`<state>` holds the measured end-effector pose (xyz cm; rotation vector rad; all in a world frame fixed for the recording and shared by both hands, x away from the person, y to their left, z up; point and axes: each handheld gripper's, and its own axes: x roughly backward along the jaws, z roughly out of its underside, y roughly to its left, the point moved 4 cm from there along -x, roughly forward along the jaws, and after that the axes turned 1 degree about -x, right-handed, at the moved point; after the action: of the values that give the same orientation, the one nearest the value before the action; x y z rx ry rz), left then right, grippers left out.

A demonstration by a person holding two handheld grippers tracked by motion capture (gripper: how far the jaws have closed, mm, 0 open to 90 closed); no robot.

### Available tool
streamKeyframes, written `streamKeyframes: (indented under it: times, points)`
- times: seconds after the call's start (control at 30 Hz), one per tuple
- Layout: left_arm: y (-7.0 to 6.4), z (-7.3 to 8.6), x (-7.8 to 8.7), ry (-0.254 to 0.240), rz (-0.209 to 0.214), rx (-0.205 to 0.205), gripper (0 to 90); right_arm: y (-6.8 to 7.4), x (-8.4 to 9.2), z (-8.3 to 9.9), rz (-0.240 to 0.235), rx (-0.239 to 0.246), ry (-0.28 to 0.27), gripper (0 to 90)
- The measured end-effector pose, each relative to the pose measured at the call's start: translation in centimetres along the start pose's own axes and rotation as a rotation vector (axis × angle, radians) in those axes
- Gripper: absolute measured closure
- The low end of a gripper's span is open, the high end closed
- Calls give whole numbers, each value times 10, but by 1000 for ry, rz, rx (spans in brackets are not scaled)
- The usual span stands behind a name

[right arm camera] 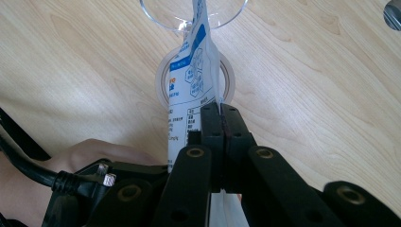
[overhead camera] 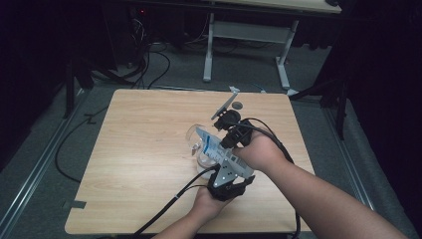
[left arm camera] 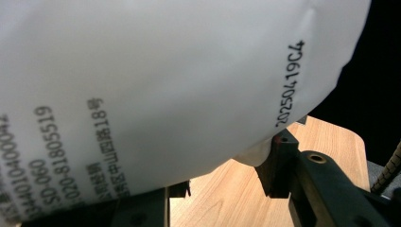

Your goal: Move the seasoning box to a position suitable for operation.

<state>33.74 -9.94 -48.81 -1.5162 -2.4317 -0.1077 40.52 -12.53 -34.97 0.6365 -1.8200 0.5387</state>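
Both grippers' fingers clamp white pouch [right arm camera: 189, 85] over clear glass [overhead camera: 201, 149]: left gripper [overhead camera: 226, 186] low, right gripper [right arm camera: 221, 123] on edge. Risk: tilt too fast, contents spill onto bench [overhead camera: 139, 149].

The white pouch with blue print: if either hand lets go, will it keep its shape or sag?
The pouch looks like thin film, so it would probably sag or fold. In the left gripper view its side bulges, suggesting loose contents that shift. The right gripper pinches a flat edge, which may slip.
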Motion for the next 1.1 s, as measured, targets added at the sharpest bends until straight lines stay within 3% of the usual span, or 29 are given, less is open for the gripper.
streamKeyframes:
  times: [1.1]
  points:
    - [0,-3,0,-4,0,5,617,0,1,-2,7,8,-4,900]
